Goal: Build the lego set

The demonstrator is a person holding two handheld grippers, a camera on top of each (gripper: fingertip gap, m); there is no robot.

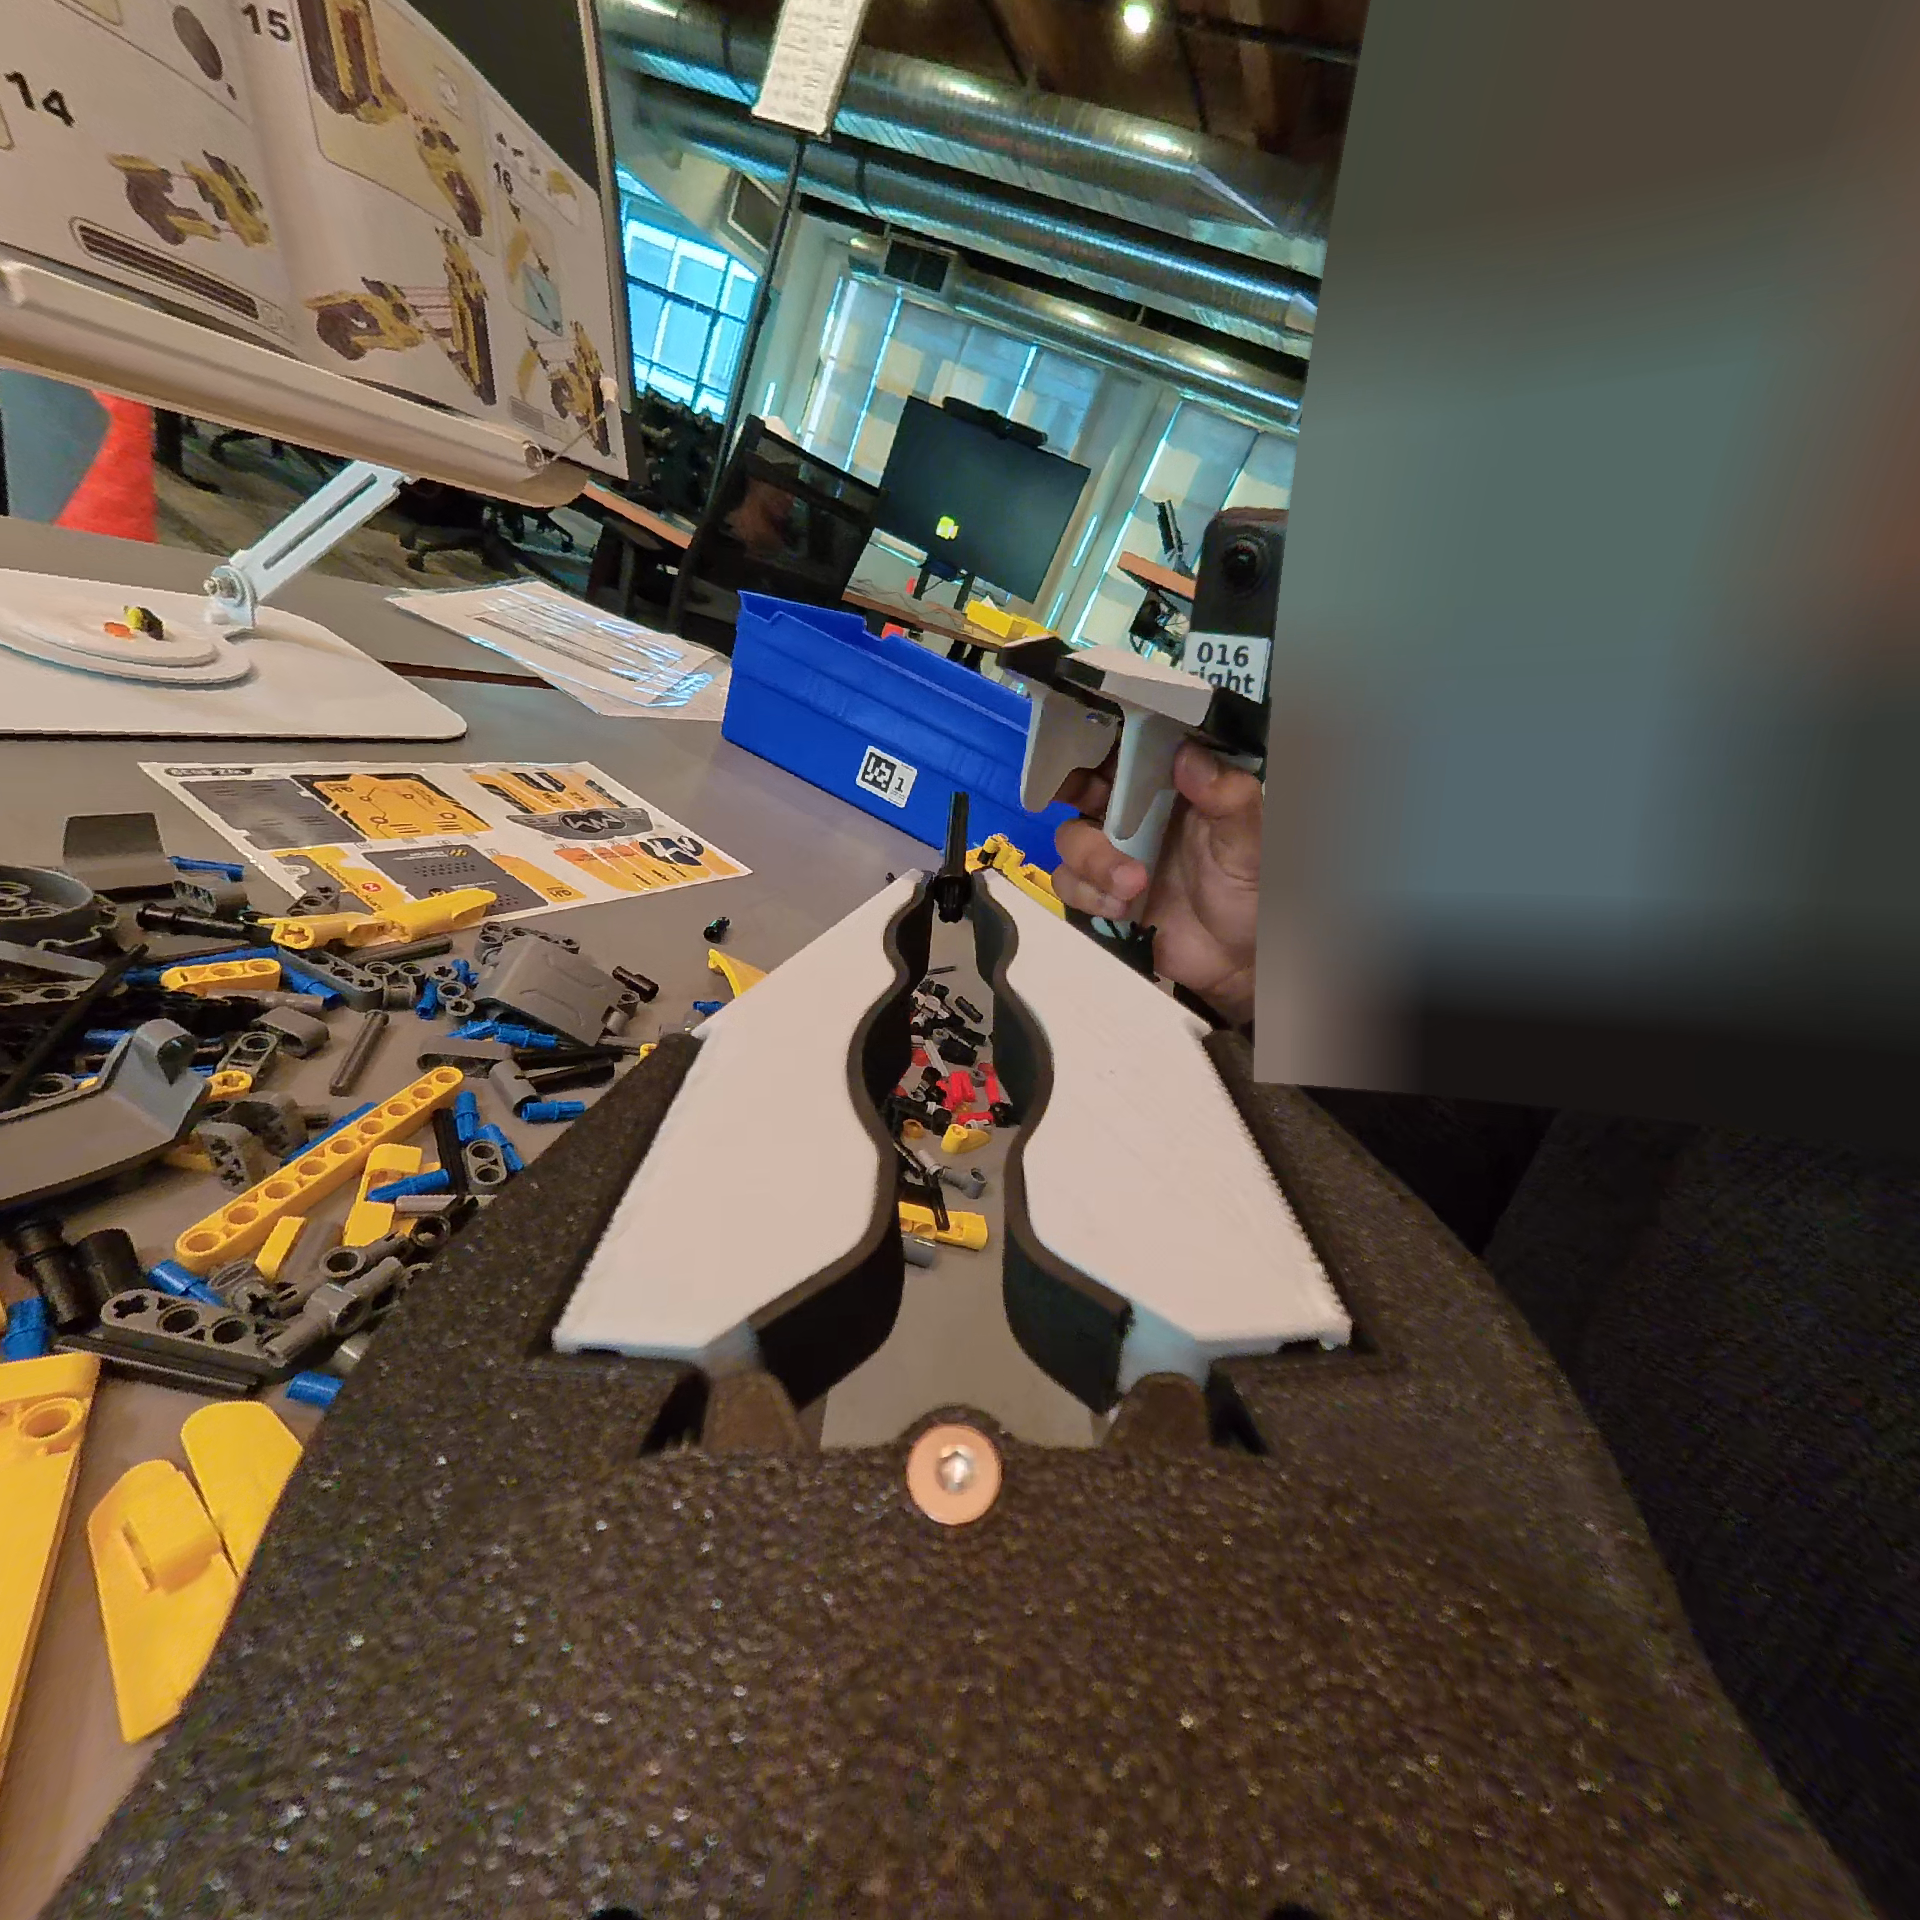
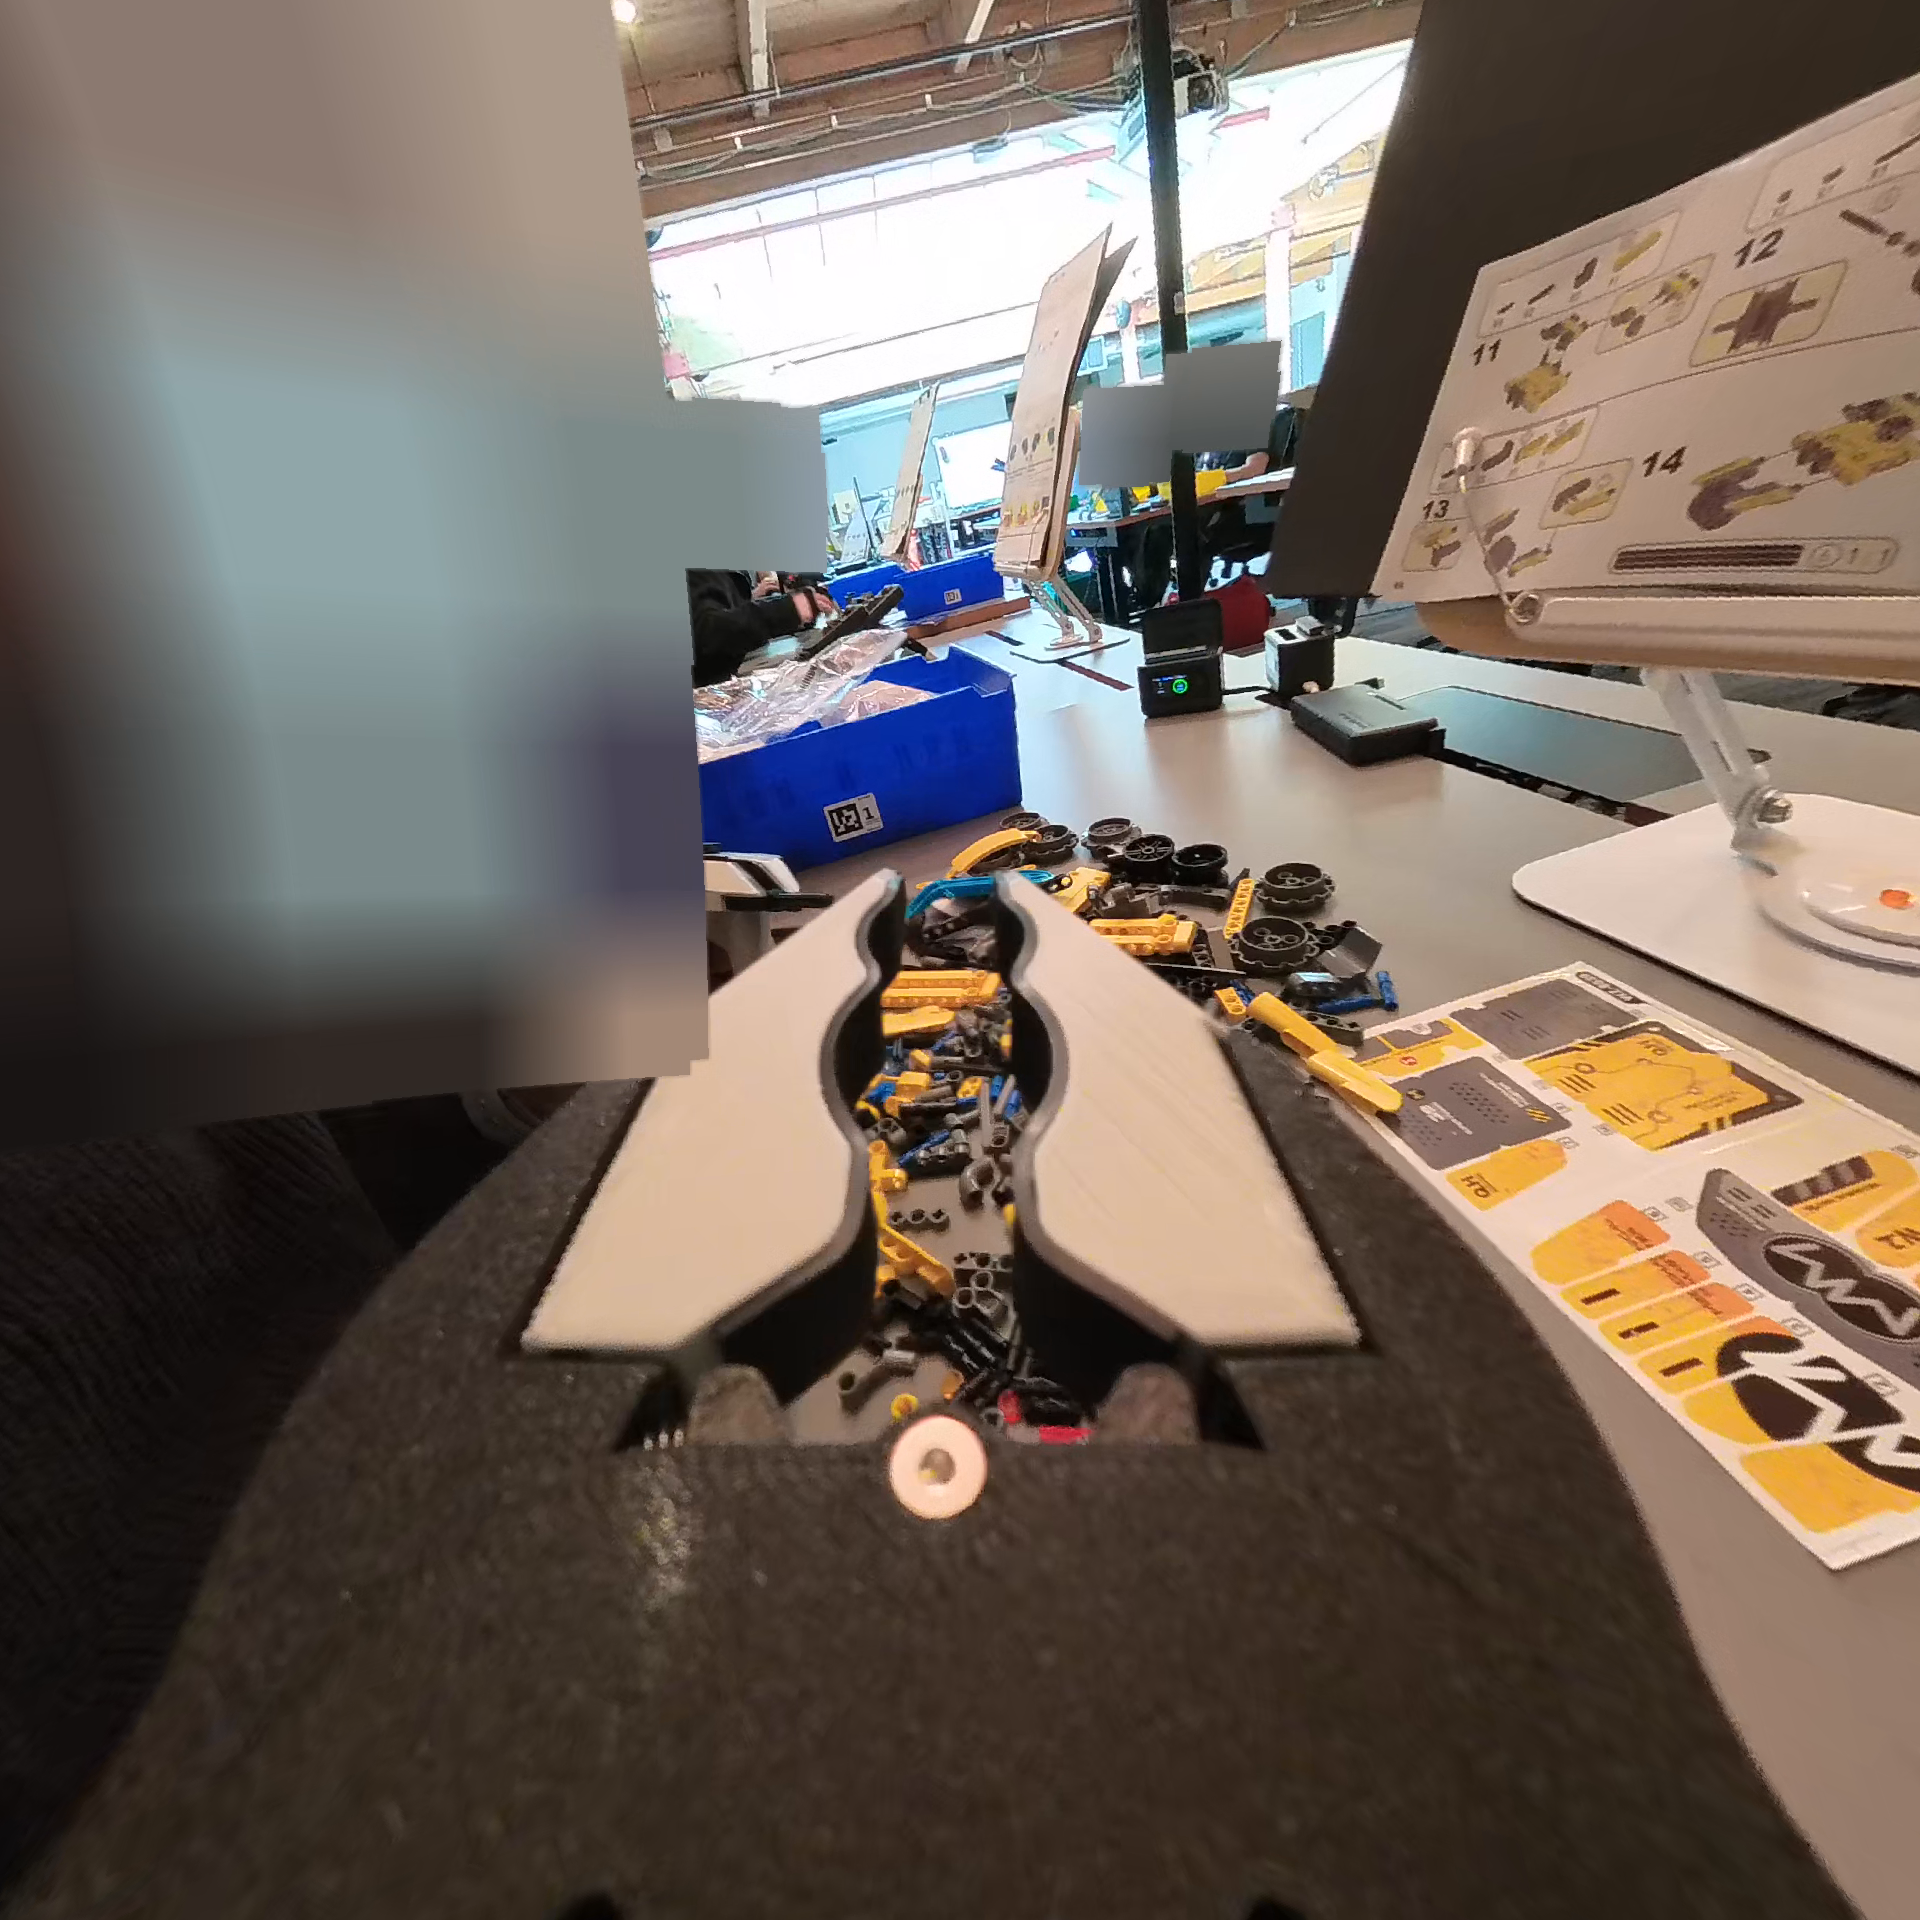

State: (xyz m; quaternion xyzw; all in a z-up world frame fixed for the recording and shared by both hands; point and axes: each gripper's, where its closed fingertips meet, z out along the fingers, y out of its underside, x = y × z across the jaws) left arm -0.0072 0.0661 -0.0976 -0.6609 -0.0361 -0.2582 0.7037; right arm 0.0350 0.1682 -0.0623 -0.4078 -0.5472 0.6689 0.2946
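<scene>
Left wrist view
Left hand-held gripper [image 1: 951,883]: its two grey-white fingers nearly meet at the tips, pinching a thin black pin [image 1: 955,847] that stands upright above them.
Blue bin [image 1: 852,707]: on the grey table [image 1: 810,831] beyond the fingertips, a square printed tag on its front wall; its inside cannot be seen from here.
Loose parts [image 1: 312,1091]: yellow, blue, grey and black building pieces spread across the table to the left; more red and black bits show through the gap between the fingers.
Sticker sheet [image 1: 436,826]: yellow and grey, lying flat past the parts.
Instruction booklet [image 1: 312,208]: open on a white stand [image 1: 260,582], upper left.
Right hand-held gripper [image 1: 1091,727]: farther off, gripped by a person's hand [image 1: 1184,883], just right of the pin.

Right wrist view
Right hand-held gripper [image 2: 951,894]: fingers parted by a narrow gap at the tips, nothing between them, poised above the parts.
Blue bin [image 2: 862,769]: beyond the tips, holding crumpled clear plastic bags [image 2: 790,696].
Parts pile [image 2: 1039,987]: yellow beams, blue pins, black wheels clustered under and ahead of the fingers.
Sticker sheet [image 2: 1662,1226]: on the table to the right.
Booklet stand [image 2: 1714,748]: far right, carrying open pages.
</scene>
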